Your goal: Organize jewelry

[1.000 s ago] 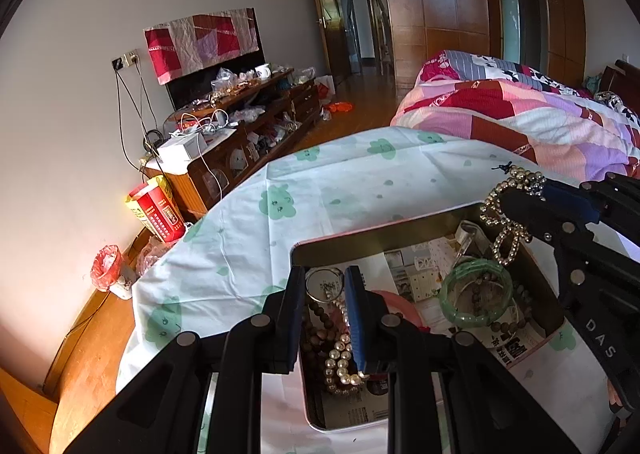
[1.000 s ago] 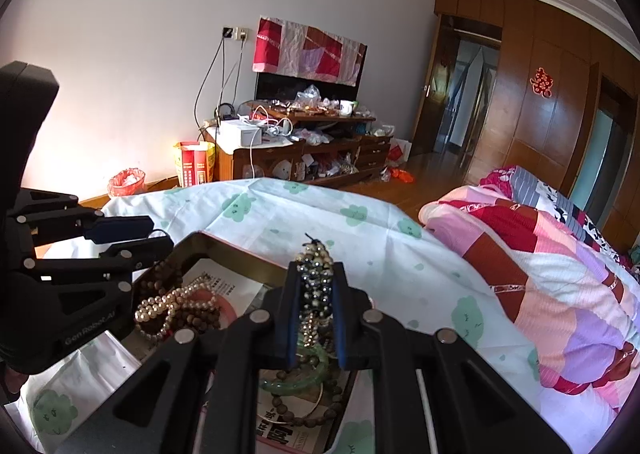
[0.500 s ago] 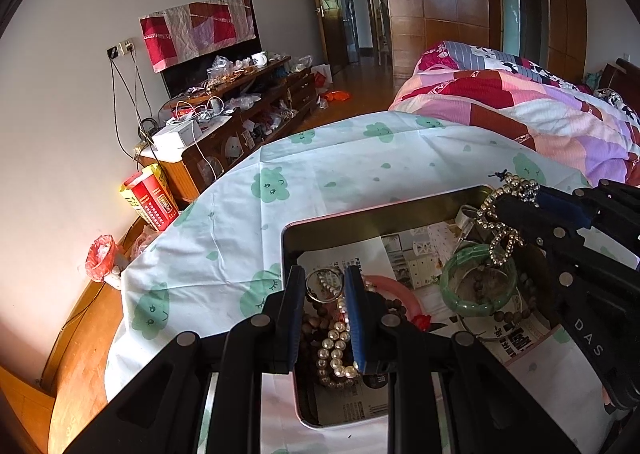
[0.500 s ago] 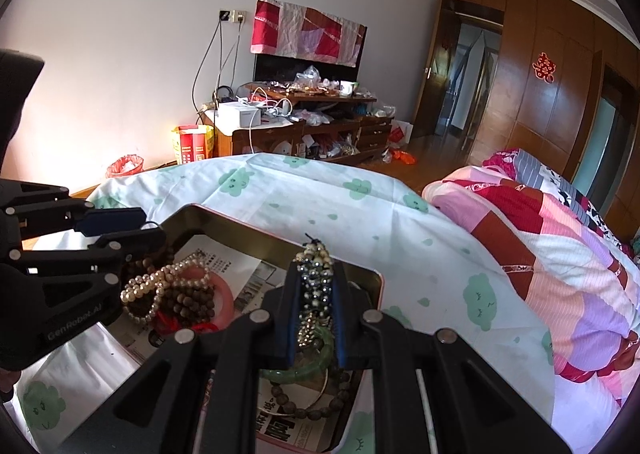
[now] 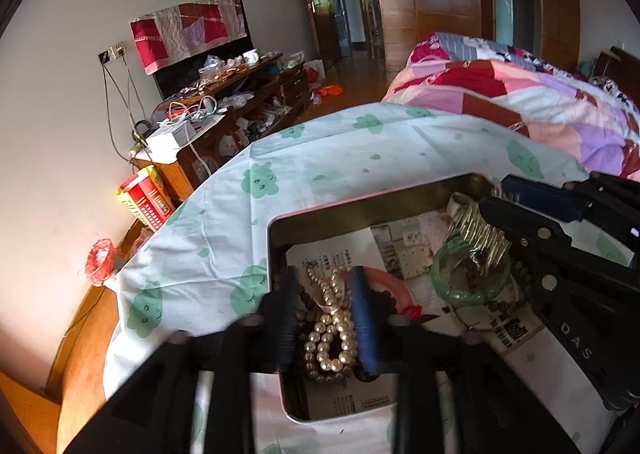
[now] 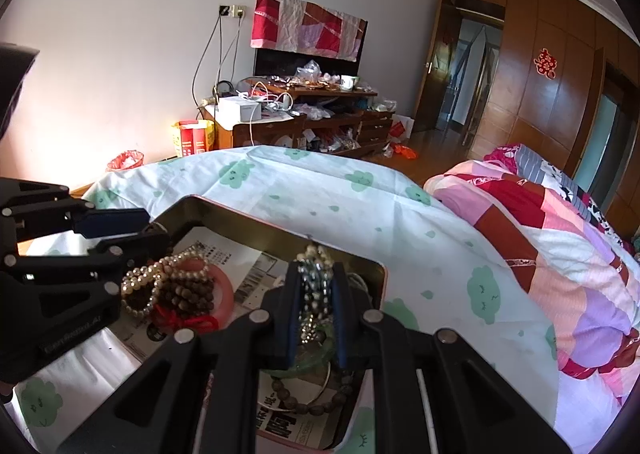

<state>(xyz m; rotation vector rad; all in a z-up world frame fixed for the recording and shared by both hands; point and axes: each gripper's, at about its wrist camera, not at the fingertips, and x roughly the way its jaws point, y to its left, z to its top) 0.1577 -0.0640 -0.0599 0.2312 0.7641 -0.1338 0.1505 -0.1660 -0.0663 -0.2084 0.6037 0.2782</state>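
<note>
At nine o'clock in the left wrist view a red plastic bag point(image 5: 100, 261) sits on the wooden floor, with a red and yellow carton point(image 5: 146, 198) just above it against the wall. Toward the centre, a cloth with green prints point(image 5: 340, 158) covers the table, and on it lies an open metal tin point(image 5: 280, 250) lined with newspaper. At six o'clock the left gripper point(image 5: 326, 318) reaches into the tin; its jaws have just been opening, and the pearl bracelet point(image 5: 330, 338) lies loose between the parted fingers on brown beads, the pads clear of it. A pink bangle point(image 5: 394, 286) curves just to its right. At three o'clock a green jade bangle point(image 5: 470, 282) rests in the tin beneath the right gripper point(image 5: 496, 196), which enters from the right edge with a blurred glittering strand hanging from it.

In the right wrist view, the left gripper's body fills nine o'clock, beside the pearls and a dark wooden bead bracelet point(image 6: 186, 296). At six o'clock the right gripper is clenched on a rhinestone chain point(image 6: 316, 294), which hangs above the tin's near corner. A patchwork quilt point(image 6: 560, 238) lies at three o'clock.
</note>
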